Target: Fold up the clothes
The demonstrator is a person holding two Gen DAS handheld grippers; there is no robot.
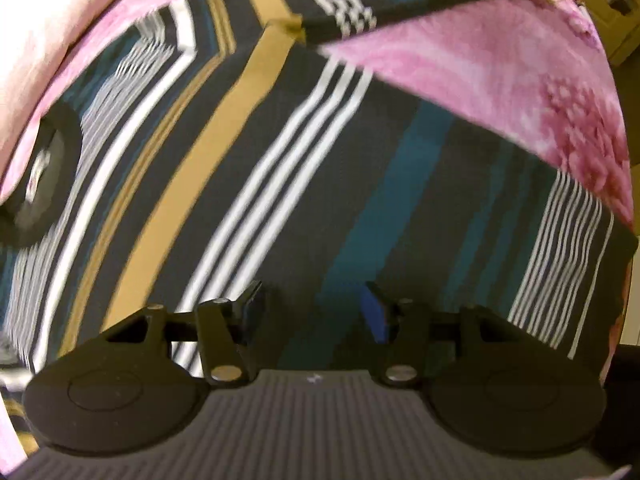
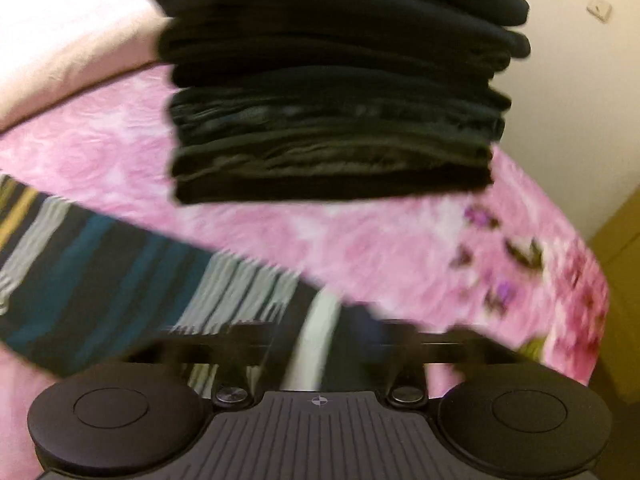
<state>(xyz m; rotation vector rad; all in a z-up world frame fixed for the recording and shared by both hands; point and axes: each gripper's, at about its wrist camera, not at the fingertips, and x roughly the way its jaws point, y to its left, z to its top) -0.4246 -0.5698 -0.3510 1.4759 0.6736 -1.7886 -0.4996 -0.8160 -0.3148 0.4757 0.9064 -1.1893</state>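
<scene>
A striped garment (image 1: 304,184) in black, teal, tan and white lies spread on a pink floral bedspread (image 1: 500,80). My left gripper (image 1: 314,308) hovers just over its lower part with the jaws apart and nothing between them. In the right wrist view a strip of the same striped garment (image 2: 120,272) runs across the pink bedspread (image 2: 360,248). My right gripper (image 2: 320,344) is low at the garment's edge; its fingers are blurred and partly hidden by the cloth, which lies between them.
A tall stack of folded dark clothes (image 2: 336,92) stands on the bed just beyond the right gripper. A black round object (image 1: 44,176) sits at the left edge. A cream wall (image 2: 572,92) and a wooden edge (image 2: 620,240) lie to the right.
</scene>
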